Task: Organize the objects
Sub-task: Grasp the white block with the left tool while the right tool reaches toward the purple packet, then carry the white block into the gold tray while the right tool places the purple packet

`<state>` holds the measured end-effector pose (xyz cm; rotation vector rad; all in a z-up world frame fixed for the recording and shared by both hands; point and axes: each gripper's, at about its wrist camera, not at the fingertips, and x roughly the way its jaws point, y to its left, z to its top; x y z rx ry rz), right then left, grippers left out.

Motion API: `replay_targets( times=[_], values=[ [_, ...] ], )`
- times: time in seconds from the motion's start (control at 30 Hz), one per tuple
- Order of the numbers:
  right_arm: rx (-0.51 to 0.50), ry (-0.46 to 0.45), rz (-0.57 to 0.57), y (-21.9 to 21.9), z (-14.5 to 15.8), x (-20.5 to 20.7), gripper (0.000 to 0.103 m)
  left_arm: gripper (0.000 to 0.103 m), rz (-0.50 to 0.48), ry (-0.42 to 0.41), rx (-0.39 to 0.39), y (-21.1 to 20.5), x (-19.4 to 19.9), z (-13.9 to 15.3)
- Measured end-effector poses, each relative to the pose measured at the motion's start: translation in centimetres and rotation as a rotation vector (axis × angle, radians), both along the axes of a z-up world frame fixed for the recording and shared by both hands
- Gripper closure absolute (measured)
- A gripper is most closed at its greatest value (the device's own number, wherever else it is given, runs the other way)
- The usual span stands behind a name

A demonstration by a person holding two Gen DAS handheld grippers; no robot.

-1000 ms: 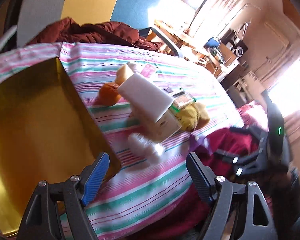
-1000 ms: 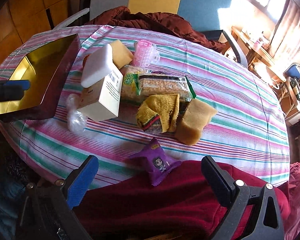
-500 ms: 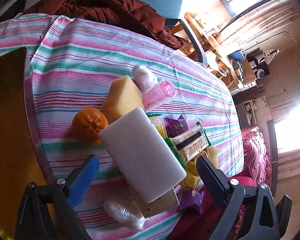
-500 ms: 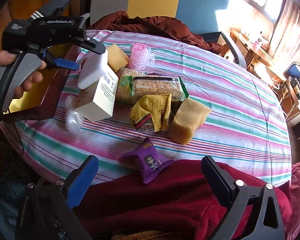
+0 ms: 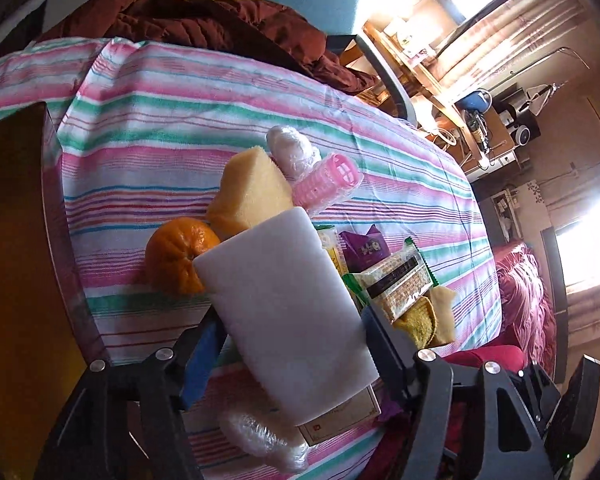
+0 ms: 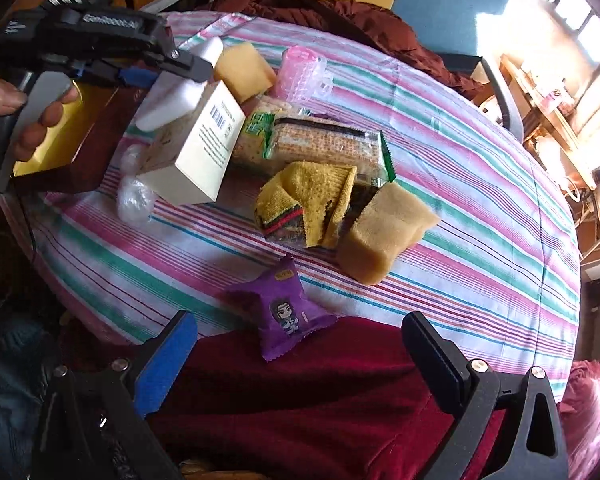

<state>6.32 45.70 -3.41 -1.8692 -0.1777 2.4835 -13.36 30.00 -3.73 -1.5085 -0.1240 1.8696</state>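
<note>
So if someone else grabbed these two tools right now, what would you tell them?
Left hand-held gripper: fingers on both sides of the white block that lies on the cardboard box; a firm grip cannot be confirmed.
Right hand-held gripper: open, empty, hovering near the purple snack packet.
The gold tray sits at the table's left edge, and nothing shows in it.
Orange, sponges, cracker pack, yellow cloth and pink roller are all unsorted on the striped tablecloth.

My left wrist camera sits close over the white block (image 5: 288, 312), facing across the table (image 5: 172, 128) toward the window. My right wrist camera looks from the near edge. The 2 views share the central clutter.
</note>
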Motion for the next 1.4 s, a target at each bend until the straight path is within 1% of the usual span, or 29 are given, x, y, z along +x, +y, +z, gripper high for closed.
replay_targets(
  times=[0.07,0.13,0.17,0.2,0.27,0.33,0.37,0.4,0.43,0.47,0.53,0.6,0.67,0.83,0.93,1.0,1.07,1.17,1.23,1.3,1.4],
  values=[
    [0.005,-0.060,0.040,-0.1,-0.9,-0.9,0.006,0.033,-0.014,0.037,0.008,-0.4,0.4,0.9],
    [0.012,-0.111,0.083,-0.4,-1.7,-1.9,0.013,0.033,-0.022,0.060,0.023,-1.2,0.7,1.4],
    [0.012,-0.129,0.096,-0.5,-2.0,-2.3,0.020,0.033,-0.026,0.075,0.028,-1.6,1.0,1.8],
    [0.014,-0.150,0.110,-0.7,-2.5,-2.8,0.023,0.033,-0.027,0.086,0.031,-1.9,1.2,2.0],
    [0.019,-0.185,0.132,-1.0,-3.3,-3.5,0.024,0.033,-0.038,0.104,0.043,-2.7,1.7,2.4],
    [0.020,-0.218,0.143,-1.2,-4.2,-4.0,0.028,0.033,-0.048,0.122,0.051,-3.4,2.3,2.6],
    [0.019,-0.228,0.148,-1.3,-4.5,-4.2,0.036,0.033,-0.050,0.129,0.051,-3.7,2.6,2.6],
    [0.019,-0.234,0.152,-1.4,-4.8,-4.3,0.051,0.033,-0.050,0.135,0.052,-4.2,3.0,2.6],
    [0.025,-0.237,0.152,-1.4,-4.9,-4.3,0.060,0.033,-0.052,0.133,0.057,-4.5,3.1,2.6],
    [0.030,-0.242,0.152,-1.5,-5.1,-4.2,0.066,0.033,-0.053,0.133,0.060,-4.8,3.5,2.5],
    [0.034,-0.238,0.154,-1.6,-4.9,-3.7,0.066,0.033,-0.053,0.141,0.062,-5.5,4.0,2.5],
    [0.022,-0.202,0.139,-1.6,-3.9,-2.9,0.067,0.033,-0.049,0.146,0.072,-6.5,4.4,2.7],
    [0.032,-0.159,0.123,-1.7,-2.5,-1.9,0.067,0.033,-0.041,0.149,0.083,-7.6,4.7,3.0],
    [0.004,0.008,0.077,-2.5,2.0,0.6,0.067,0.033,-0.004,0.157,0.106,-11.1,5.2,3.7],
    [-0.041,0.111,0.062,-3.6,4.2,0.6,0.067,0.033,0.034,0.168,0.103,-13.9,5.6,4.0],
    [-0.080,0.169,0.067,-5.0,5.2,-0.4,0.067,0.033,0.064,0.174,0.095,-15.9,5.6,4.1],
    [-0.119,0.217,0.082,-7.8,5.6,-2.1,0.067,0.033,0.107,0.190,0.074,-18.4,5.5,4.2],
    [-0.177,0.263,0.114,-11.4,6.6,-5.0,0.067,0.033,0.164,0.203,0.031,-21.8,5.2,3.8],
    [-0.226,0.266,0.143,-14.1,6.5,-7.2,0.067,0.033,0.201,0.211,-0.008,-24.2,5.1,3.2],
    [-0.255,0.256,0.179,-17.3,5.4,-9.4,0.067,0.033,0.236,0.221,-0.051,-26.1,5.2,2.4],
    [-0.280,0.235,0.227,-21.5,4.0,-12.4,0.067,0.033,0.267,0.205,-0.091,-28.5,5.5,1.0]
  ],
)
